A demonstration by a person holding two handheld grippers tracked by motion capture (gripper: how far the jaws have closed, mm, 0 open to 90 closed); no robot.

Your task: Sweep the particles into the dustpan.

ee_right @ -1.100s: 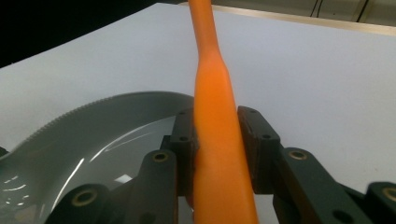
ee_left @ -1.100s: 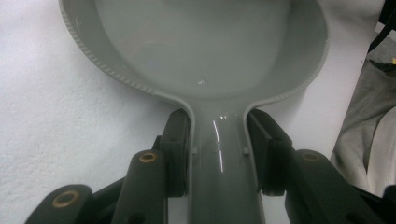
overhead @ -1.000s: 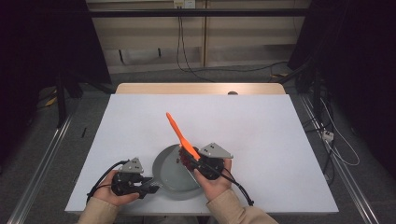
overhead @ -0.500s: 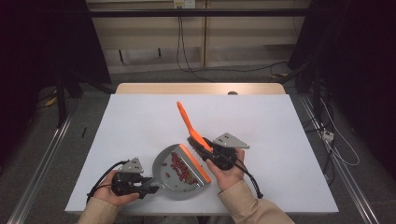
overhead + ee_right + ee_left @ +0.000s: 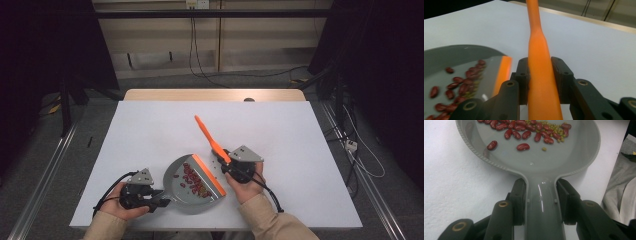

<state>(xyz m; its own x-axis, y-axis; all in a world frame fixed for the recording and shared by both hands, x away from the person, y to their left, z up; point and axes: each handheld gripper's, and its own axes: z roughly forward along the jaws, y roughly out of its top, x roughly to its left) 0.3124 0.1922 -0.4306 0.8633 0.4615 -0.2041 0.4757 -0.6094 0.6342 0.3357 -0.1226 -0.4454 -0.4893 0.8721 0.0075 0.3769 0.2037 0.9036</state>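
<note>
Over the last sec our right gripper (image 5: 226,161), clenched on the orange brush (image 5: 209,137), swung off the grey dustpan (image 5: 192,182) to its right side; beans (image 5: 194,179) showed inside the pan w/ a few bits (image 5: 215,161) left on the table near the lip, so we judged sweeping nearly done. Left gripper (image 5: 159,200) gripped the dustpan handle, unmoved. White table (image 5: 300,135), dark room, cables (image 5: 200,55) behind.

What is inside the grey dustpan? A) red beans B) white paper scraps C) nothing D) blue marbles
A: red beans lie piled in the grey dustpan, with some small yellowish grains mixed in near its front edge.
</note>
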